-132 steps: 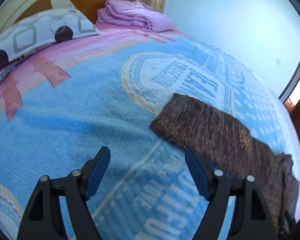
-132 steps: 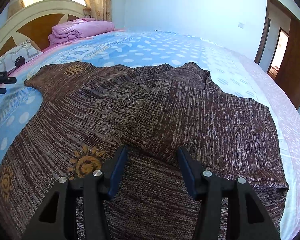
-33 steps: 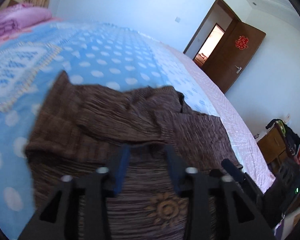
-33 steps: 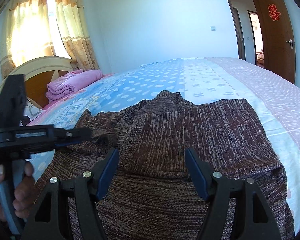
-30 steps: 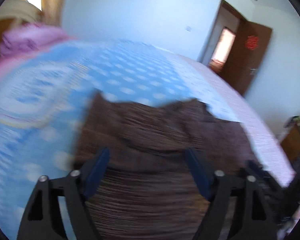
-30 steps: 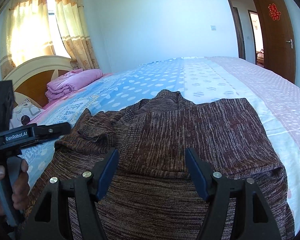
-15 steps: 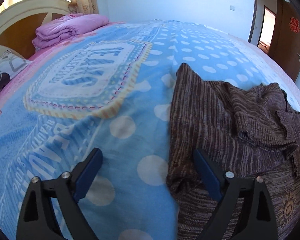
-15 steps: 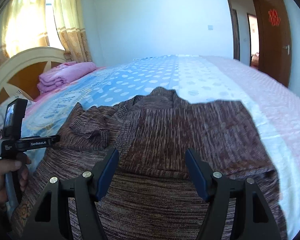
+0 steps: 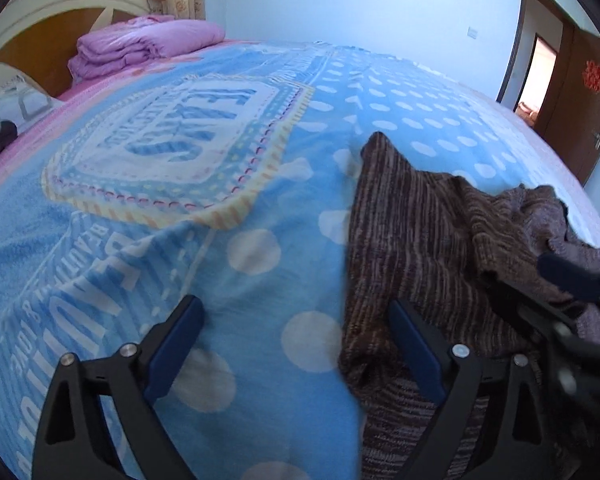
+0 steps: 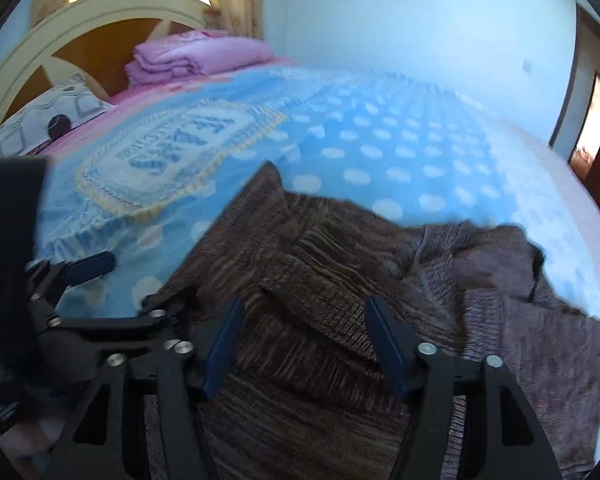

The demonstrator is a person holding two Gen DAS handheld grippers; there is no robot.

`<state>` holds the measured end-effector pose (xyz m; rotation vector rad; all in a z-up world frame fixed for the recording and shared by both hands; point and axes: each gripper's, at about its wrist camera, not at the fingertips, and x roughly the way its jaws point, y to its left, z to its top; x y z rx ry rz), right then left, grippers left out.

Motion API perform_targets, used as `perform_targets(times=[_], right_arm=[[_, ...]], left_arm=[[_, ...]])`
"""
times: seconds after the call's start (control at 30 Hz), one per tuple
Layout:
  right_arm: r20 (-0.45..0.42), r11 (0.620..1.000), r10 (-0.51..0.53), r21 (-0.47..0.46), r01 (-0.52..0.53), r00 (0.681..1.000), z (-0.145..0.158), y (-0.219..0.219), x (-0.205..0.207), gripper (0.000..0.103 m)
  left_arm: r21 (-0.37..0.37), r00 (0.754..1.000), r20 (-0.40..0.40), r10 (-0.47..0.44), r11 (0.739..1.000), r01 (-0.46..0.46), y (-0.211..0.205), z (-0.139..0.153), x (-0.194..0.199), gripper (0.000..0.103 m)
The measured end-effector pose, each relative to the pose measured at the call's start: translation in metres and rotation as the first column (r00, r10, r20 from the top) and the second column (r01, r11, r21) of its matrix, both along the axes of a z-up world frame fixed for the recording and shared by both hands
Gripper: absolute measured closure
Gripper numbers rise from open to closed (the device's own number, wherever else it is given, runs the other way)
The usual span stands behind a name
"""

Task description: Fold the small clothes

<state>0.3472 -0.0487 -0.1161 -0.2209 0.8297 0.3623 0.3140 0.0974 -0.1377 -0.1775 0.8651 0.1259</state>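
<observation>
Brown knit sweater's [image 10: 340, 320] far half only from right wrist

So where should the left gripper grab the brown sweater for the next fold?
Probably the bunched left edge of the sweater, near the left gripper. Its jaws, just opened wide, already straddle that edge, nothing pinched. Come in from the blanket side, where the raised fold gives something to pinch.
</observation>
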Motion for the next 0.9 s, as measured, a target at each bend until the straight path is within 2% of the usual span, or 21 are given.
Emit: perform_targets(times=[0.03, 0.07, 0.1, 0.13, 0.17, 0.2, 0.27, 0.3, 0.37, 0.47, 0.53, 0.6, 0.67, 0.7, 0.77, 0.8, 0.9], right_arm=[[-0.005, 0.998, -0.046, -0.035, 0.046, 0.999, -0.004, -0.005, 0.008, 0.042], [-0.009, 0.989, -0.134, -0.064, 0.133, 0.991, -0.008, -0.021, 0.019, 0.042], [-0.016, 0.977, -0.207, -0.052, 0.206, 0.978, -0.008, -0.039, 0.026, 0.042], [0.01, 0.948, -0.314, -0.051, 0.314, 0.95, -0.003, -0.064, 0.031, 0.042], [0.047, 0.919, -0.39, -0.036, 0.391, 0.92, 0.005, -0.083, 0.03, 0.042], [0.071, 0.892, -0.452, 0.021, 0.452, 0.889, 0.013, -0.109, 0.025, 0.042], [0.048, 0.867, -0.497, 0.071, 0.494, 0.866, 0.019, -0.142, 0.019, 0.042], [0.053, 0.865, -0.501, 0.079, 0.496, 0.864, 0.02, -0.149, 0.014, 0.042], [0.072, 0.888, -0.454, 0.115, 0.445, 0.888, 0.023, -0.151, 0.002, 0.042], [0.062, 0.967, -0.237, 0.109, 0.229, 0.97, 0.021, -0.108, -0.005, 0.042], [0.043, 0.988, -0.092, 0.126, 0.086, 0.995, 0.018, -0.075, -0.006, 0.042], [0.021, 0.991, -0.003, 0.131, 0.0, 1.0, 0.015, -0.05, -0.008, 0.042], [0.006, 0.993, 0.031, 0.11, -0.031, 1.0, 0.007, -0.027, -0.004, 0.042], [-0.008, 0.994, 0.038, 0.106, -0.037, 0.999, 0.001, -0.019, 0.002, 0.045], [-0.05, 0.995, 0.017, 0.096, -0.012, 0.999, -0.011, -0.01, 0.008, 0.07], [-0.054, 0.997, -0.03, 0.066, 0.033, 0.998, -0.014, -0.012, 0.013, 0.093], [-0.021, 0.986, -0.14, 0.086, 0.142, 0.99, -0.005, -0.037, 0.02, 0.096]], left_arm=[[0.012, 1.0, -0.001, -0.006, 1.0, 0.006, -0.002, 0.0, 0.0, 0.002], [0.028, 1.0, -0.006, -0.009, 1.0, 0.01, -0.005, 0.0, 0.001, 0.002], [0.027, 1.0, -0.007, -0.01, 1.0, 0.01, -0.005, 0.0, 0.002, 0.002], [0.022, 1.0, -0.006, -0.009, 1.0, 0.009, -0.004, -0.001, 0.002, 0.002], [0.017, 1.0, -0.003, -0.009, 1.0, 0.009, -0.004, 0.0, 0.001, 0.002], [0.017, 1.0, -0.001, -0.009, 1.0, 0.009, -0.004, 0.0, 0.001, 0.002], [0.023, 1.0, -0.001, -0.008, 1.0, 0.008, -0.005, 0.0, 0.001, 0.002], [0.025, 1.0, -0.001, -0.008, 1.0, 0.008, -0.006, 0.0, 0.001, 0.001], [0.021, 1.0, 0.001, -0.007, 1.0, 0.007, -0.005, 0.0, 0.001, 0.001], [0.002, 1.0, 0.01, -0.008, 1.0, 0.008, -0.002, 0.0, 0.0, 0.001], [0.003, 1.0, 0.009, -0.007, 1.0, 0.007, -0.003, 0.0, 0.0, 0.001], [0.003, 1.0, 0.012, -0.008, 1.0, 0.008, -0.003, 0.001, -0.001, 0.001], [-0.009, 1.0, 0.015, -0.009, 1.0, 0.009, -0.002, 0.0, 0.0, 0.001], [-0.013, 1.0, 0.017, -0.009, 1.0, 0.01, -0.001, 0.0, 0.0, 0.001], [0.0, 1.0, 0.014, -0.011, 1.0, 0.011, -0.003, 0.0, 0.0, 0.0], [-0.005, 1.0, 0.017, -0.012, 1.0, 0.012, -0.003, 0.0, 0.0, 0.0], [-0.016, 1.0, 0.021, -0.013, 1.0, 0.013, -0.001, 0.0, -0.001, 0.0]])
